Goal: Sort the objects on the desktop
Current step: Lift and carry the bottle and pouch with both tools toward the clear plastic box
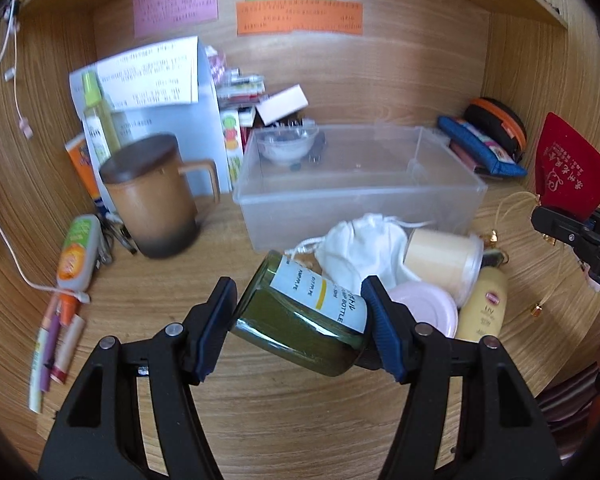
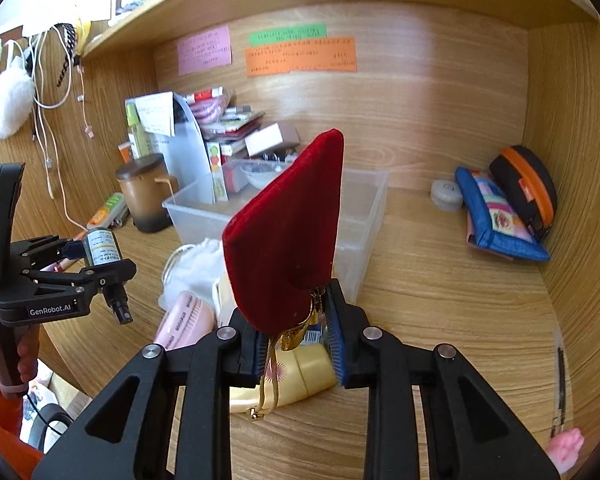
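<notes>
My left gripper (image 1: 300, 322) is shut on a dark green glass pump bottle (image 1: 312, 300) with a white label, which lies tilted between the blue pads above the wooden desk. The right wrist view shows that same gripper (image 2: 90, 256) and bottle (image 2: 100, 252) lifted at the left. My right gripper (image 2: 296, 344) is shut on the gathered neck of a red velvet pouch (image 2: 288, 232); the pouch stands up from the pads and its gold cords hang below. From the left wrist, the pouch (image 1: 568, 172) is at the far right. Behind both stands a clear plastic box (image 1: 360, 208) (image 2: 360, 232).
A small clear bowl (image 1: 288, 142) lies in the box. In front of it are a white drawstring bag (image 1: 360, 248), a cream jar (image 1: 444, 264), a pink round case (image 1: 424, 308) and a yellow lotion bottle (image 1: 484, 308). A brown lidded mug (image 1: 152, 200) and pens (image 1: 56, 340) are left; zip pouches (image 2: 504, 216) back right.
</notes>
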